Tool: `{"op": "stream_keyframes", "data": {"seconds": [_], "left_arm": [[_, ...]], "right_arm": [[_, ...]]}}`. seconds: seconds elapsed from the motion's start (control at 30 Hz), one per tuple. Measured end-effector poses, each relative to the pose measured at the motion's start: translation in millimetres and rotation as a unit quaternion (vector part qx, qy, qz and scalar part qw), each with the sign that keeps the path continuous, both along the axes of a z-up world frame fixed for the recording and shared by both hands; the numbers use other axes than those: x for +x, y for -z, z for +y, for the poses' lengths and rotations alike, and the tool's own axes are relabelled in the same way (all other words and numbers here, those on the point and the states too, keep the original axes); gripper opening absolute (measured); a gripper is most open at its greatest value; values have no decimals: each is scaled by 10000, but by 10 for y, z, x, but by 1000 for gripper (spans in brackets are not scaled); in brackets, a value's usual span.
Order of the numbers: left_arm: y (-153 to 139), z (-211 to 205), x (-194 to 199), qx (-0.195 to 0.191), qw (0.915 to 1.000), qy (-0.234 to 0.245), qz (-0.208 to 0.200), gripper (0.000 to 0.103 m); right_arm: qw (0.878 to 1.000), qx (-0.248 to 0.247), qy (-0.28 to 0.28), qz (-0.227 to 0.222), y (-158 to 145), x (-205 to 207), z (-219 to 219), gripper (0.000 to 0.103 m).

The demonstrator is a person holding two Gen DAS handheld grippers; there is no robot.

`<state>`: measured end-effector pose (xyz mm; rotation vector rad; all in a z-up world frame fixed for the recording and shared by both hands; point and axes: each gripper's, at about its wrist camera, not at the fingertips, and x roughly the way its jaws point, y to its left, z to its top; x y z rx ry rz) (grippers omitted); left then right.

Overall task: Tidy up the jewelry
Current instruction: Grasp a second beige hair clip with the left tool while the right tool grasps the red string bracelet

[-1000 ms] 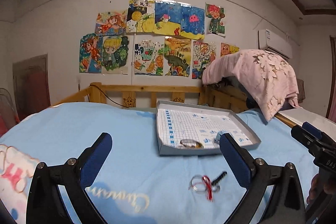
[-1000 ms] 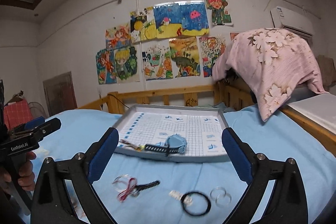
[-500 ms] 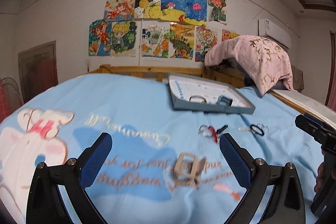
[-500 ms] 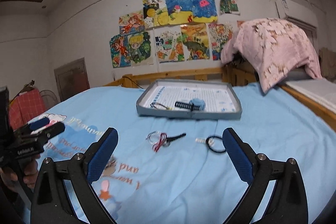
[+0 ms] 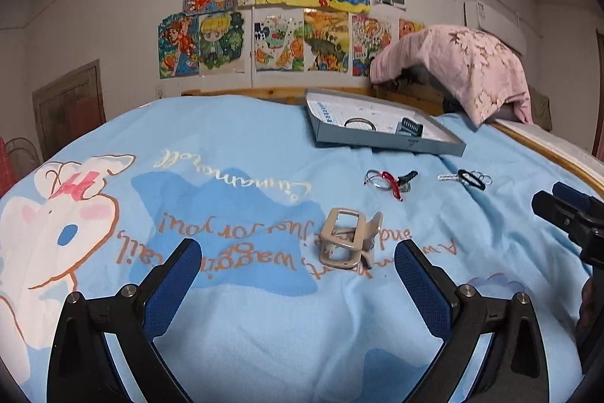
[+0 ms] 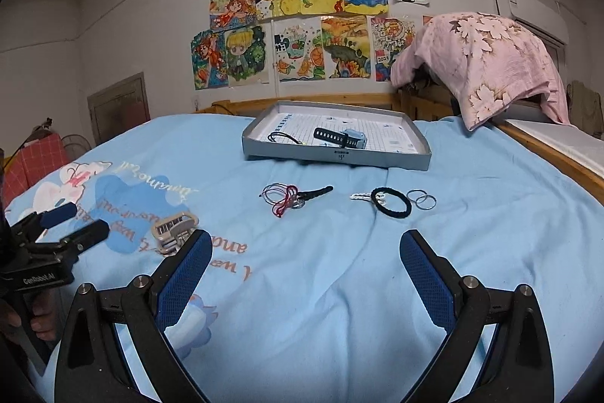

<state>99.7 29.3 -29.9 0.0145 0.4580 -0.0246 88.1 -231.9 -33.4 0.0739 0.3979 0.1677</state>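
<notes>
Blue-padded, our left tool and right tool gape wide, empty, low over the bed. We reckon they are lining up a pick: clip nearest, bangles and band beyond, tray waiting farthest.

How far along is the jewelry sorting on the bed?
Partly done: the grey tray already holds a blue watch with a black strap and a thin black cord. Nothing is in hand; both grippers are open. Left on the blue bedsheet: beige hair claw, red-corded rings, black hair tie, two thin rings.
</notes>
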Motion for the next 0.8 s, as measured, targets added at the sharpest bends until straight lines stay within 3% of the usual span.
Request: {"op": "stream_keyframes", "data": {"seconds": [0.13, 0.33, 0.63, 0.73, 0.8], "left_arm": [[37, -22, 60, 26, 9999, 90, 120, 103], [95, -85, 289, -70, 9969, 468, 628, 103], [218, -90, 663, -286, 9916, 659, 1071, 100], [224, -130, 755, -218, 9911, 731, 1095, 92], [251, -180, 845, -130, 9892, 809, 1214, 77]], "right_arm": [[9999, 103, -50, 123, 15, 48, -33, 98], [9991, 212, -139, 338, 42, 196, -96, 98], [9947, -47, -681, 771, 67, 832, 24, 98], [9937, 20, -781, 809, 90, 1018, 71, 97], [9928, 72, -867, 825, 112, 1102, 107, 96]]}}
